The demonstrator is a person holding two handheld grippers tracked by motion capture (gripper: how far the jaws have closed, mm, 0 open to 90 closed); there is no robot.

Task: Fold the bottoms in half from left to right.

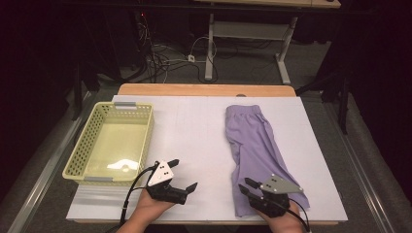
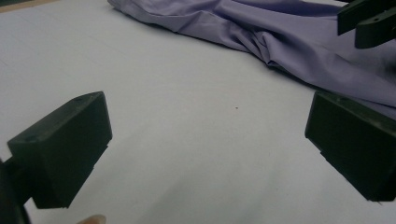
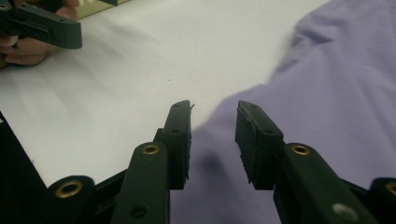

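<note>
A purple garment (image 1: 256, 148), apparently shorts with a gathered waistband at the far end, lies lengthwise on the right half of the white table (image 1: 194, 141), its near hem reaching almost to the near edge. It looks half folded, one side laid over the other, which would suit packing it into the pale yellow basket (image 1: 77, 160) standing empty at the left.

The right gripper (image 1: 246, 186) hovers over the garment's near left corner. Its jaws stand a little apart with the cloth edge below them and nothing pinched between, so it is released, probably lined up to take that corner.

The left gripper (image 1: 183, 174) waits over bare table between basket and garment, jaws spread wide and empty, likely held ready to take another part of the cloth.

No brand, label or writing can be read anywhere.
</note>
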